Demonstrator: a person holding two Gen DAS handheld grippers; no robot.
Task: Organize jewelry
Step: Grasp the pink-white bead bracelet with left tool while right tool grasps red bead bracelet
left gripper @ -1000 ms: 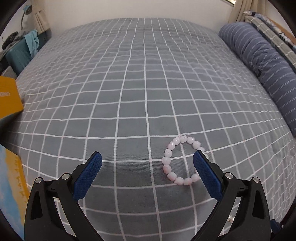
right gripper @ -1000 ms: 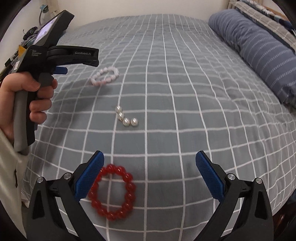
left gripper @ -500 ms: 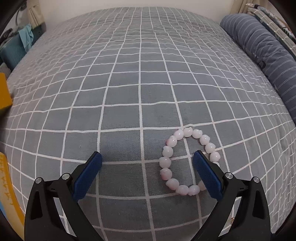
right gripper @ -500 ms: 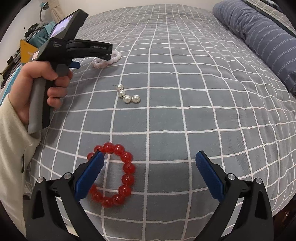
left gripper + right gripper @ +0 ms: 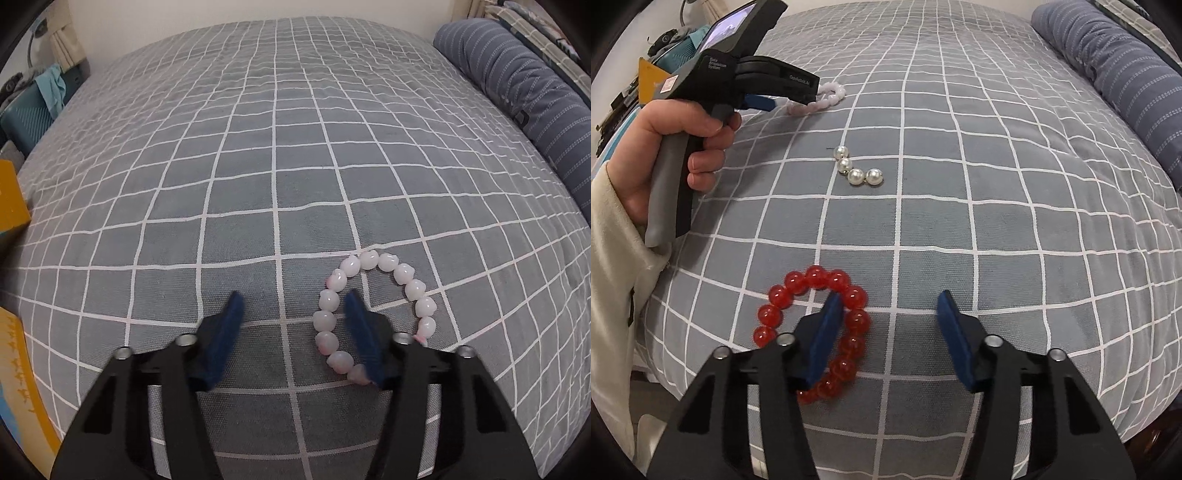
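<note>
A pale pink bead bracelet [image 5: 373,295] lies on the grey checked bedspread [image 5: 280,155]. My left gripper [image 5: 293,325] is half closed; its right finger sits inside the bracelet ring, its left finger outside, straddling the ring's left side. A red bead bracelet [image 5: 812,314] lies near the bed's front edge. My right gripper [image 5: 890,328] is half closed, its left finger inside the red ring, nothing clamped. A short string of white pearls [image 5: 855,170] lies mid-bed. The left gripper [image 5: 783,92] and pink bracelet [image 5: 822,99] also show in the right wrist view.
A striped blue pillow [image 5: 524,107] lies along the bed's right side. Yellow boxes [image 5: 11,206] sit off the bed's left edge, with a teal case [image 5: 26,122] behind. The person's hand and cream sleeve [image 5: 613,258] are at left.
Both grippers dropped lower onto their bracelets and their jaws narrowed. One finger of each now sits inside its bracelet ring.
</note>
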